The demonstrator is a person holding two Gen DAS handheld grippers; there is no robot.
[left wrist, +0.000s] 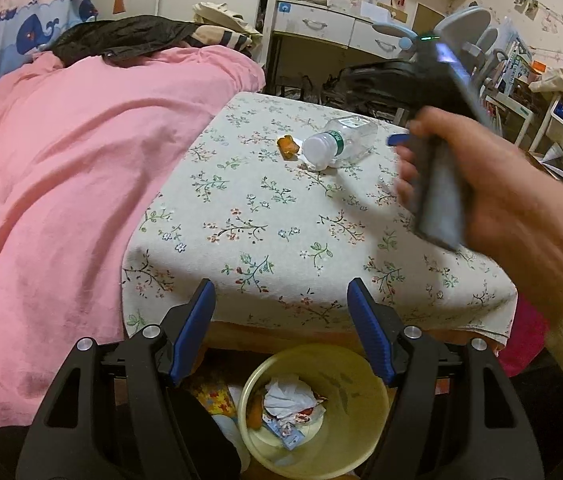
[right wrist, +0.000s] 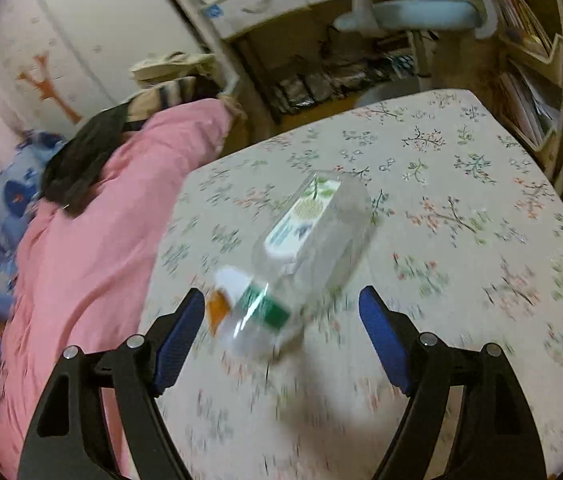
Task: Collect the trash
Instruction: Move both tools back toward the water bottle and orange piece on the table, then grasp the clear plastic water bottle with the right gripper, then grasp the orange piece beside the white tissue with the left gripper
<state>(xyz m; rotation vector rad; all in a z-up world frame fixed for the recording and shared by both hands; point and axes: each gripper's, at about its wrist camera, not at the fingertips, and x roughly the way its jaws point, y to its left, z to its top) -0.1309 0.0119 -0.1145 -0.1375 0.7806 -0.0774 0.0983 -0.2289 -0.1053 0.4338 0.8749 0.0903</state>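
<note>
Bottle (right wrist: 305, 256) lies on worktop (right wrist: 461, 280) just beyond right gripper (right wrist: 281, 320), jaws wide, empty. Clear plastic, white cap, green label.

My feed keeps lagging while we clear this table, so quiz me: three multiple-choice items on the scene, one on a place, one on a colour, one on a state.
1. Where is the bin?
A. on the bed
B. on the floor by the near edge of the table
C. on the desk

2. What colour is the bin?
A. yellow
B. red
C. black

3. How is the bottle placed?
A. standing upright
B. lying on its side on the table
C. held in the right gripper

Answers:
1 B, the left wrist view looks down into it below the table edge.
2 A, its wall is pale yellow.
3 B, it lies flat by an orange scrap, and the open fingers do not touch it.
</note>
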